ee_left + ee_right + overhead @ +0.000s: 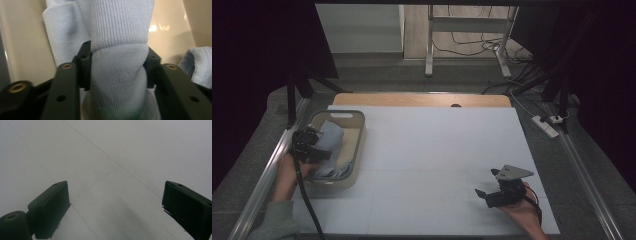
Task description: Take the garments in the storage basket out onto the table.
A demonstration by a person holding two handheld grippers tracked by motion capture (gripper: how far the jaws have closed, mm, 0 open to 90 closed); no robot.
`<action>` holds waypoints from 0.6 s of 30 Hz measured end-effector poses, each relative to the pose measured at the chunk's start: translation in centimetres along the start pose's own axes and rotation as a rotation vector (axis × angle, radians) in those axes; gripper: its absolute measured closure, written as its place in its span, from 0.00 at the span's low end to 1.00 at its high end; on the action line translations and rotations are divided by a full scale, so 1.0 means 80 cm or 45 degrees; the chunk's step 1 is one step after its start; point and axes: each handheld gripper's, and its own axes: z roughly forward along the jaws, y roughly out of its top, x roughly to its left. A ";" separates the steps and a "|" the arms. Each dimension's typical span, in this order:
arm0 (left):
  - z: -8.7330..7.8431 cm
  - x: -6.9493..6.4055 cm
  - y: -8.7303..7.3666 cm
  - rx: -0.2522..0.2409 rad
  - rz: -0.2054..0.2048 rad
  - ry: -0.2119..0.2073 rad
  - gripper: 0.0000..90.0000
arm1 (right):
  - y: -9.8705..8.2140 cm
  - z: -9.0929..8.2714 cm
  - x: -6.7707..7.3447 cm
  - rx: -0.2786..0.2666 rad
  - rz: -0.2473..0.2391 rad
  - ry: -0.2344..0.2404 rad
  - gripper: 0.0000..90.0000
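Between left gripper (117,68) fingers (85,65), towel (117,75) runs lengthwise.

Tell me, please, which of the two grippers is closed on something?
The left gripper, down in the beige basket, pinches a bunched fold of the light blue knitted cloth. The right gripper hangs open above the bare white table.

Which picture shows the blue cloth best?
The left gripper view: the blue cloth is close up, squeezed between the left tool's pads. The high view shows it small, in the basket. The right gripper view looks at the table.
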 end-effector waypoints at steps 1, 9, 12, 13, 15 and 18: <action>0.000 0.000 0.000 0.001 0.001 -0.003 0.64 | 0.000 0.000 0.000 0.001 0.000 -0.002 0.08; -0.005 0.005 -0.004 -0.039 0.000 -0.010 0.69 | 0.000 0.000 0.000 0.001 0.003 -0.005 0.08; -0.010 0.009 -0.007 -0.077 -0.004 -0.015 0.69 | 0.000 0.000 0.000 0.000 0.004 -0.005 0.08; -0.012 0.010 -0.008 -0.091 -0.006 -0.022 0.69 | 0.000 0.000 0.000 0.002 0.003 -0.006 0.08; -0.014 0.012 -0.009 -0.109 -0.009 -0.029 0.69 | 0.000 0.000 0.000 0.003 0.002 -0.007 0.08; -0.018 0.014 -0.011 -0.153 -0.016 -0.061 0.69 | 0.000 0.000 0.000 0.003 0.002 -0.008 0.08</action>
